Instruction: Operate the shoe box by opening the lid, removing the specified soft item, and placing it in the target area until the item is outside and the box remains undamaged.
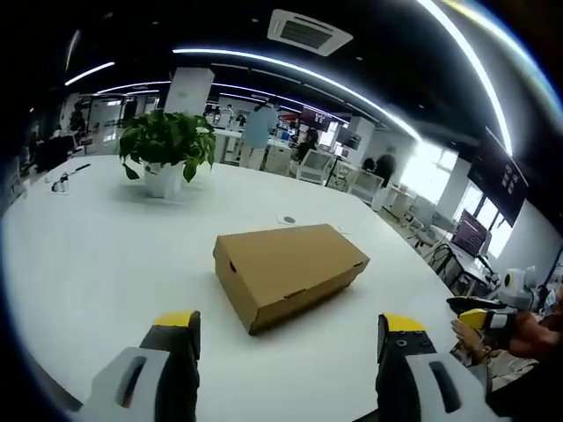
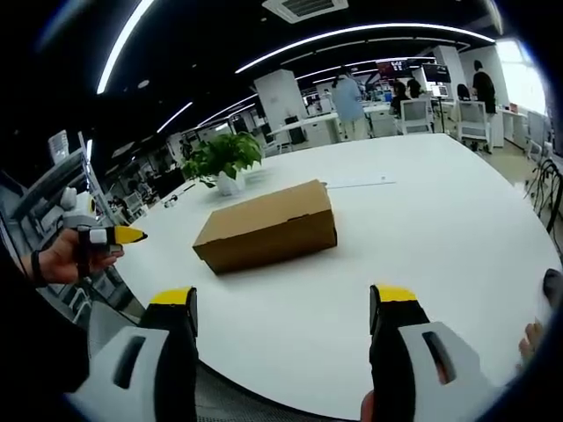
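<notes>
Both grippers hang short of the shoe box with their jaws spread wide and nothing between them. In the left gripper view the left gripper [image 1: 288,332] shows two grey jaws with yellow tips rising from the bottom edge, well apart, over bare white table [image 1: 106,255]; neither tip touches the box. The right gripper [image 2: 283,303] stands the same way in the right gripper view, its yellow tips apart above the near rim of the table, empty.

The shoe box [image 1: 288,269] is plain brown cardboard, lid shut, lying flat near the middle of the round white table, one corner turned toward the left gripper. Whatever is inside cannot be seen. A small notch shows in its near end wall. The same box [image 2: 266,227] shows from its long side in the right gripper view.

At the right edge of the left gripper view a hand [image 1: 506,334] holds the other yellow-tipped gripper, partly cut off (how its jaws stand is hard to tell from there). Likewise, a hand [image 2: 57,255] at the left of the right gripper view grips a yellow-tipped tool.

A potted plant [image 1: 167,148] stands on the table beyond the box, well apart from it. A small round object [image 1: 288,219] lies between them, too small to identify.
</notes>
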### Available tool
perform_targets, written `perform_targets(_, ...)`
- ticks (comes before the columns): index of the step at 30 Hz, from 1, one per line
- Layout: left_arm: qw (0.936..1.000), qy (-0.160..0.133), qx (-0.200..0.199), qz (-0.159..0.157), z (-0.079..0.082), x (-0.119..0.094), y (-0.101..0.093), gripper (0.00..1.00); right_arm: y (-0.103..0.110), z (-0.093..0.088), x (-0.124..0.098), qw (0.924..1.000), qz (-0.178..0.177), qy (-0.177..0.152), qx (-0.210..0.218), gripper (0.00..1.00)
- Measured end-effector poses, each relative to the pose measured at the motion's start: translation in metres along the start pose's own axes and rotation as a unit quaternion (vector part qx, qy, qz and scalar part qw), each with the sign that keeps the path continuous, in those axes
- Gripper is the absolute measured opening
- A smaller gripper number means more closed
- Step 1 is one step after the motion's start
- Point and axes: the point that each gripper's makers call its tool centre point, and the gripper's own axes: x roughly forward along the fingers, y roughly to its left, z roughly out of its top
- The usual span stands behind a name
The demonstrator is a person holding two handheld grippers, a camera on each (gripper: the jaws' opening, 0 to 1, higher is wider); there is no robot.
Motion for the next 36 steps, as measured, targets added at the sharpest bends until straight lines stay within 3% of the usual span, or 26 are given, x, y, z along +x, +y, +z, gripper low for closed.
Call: perform_targets(36,0.9999,0.005,-0.011,0.006,-0.008,-0.004,0.007,0.83,0.013,-0.007,0.008,0.9997,0.018,0.015,-0.003,0.75)
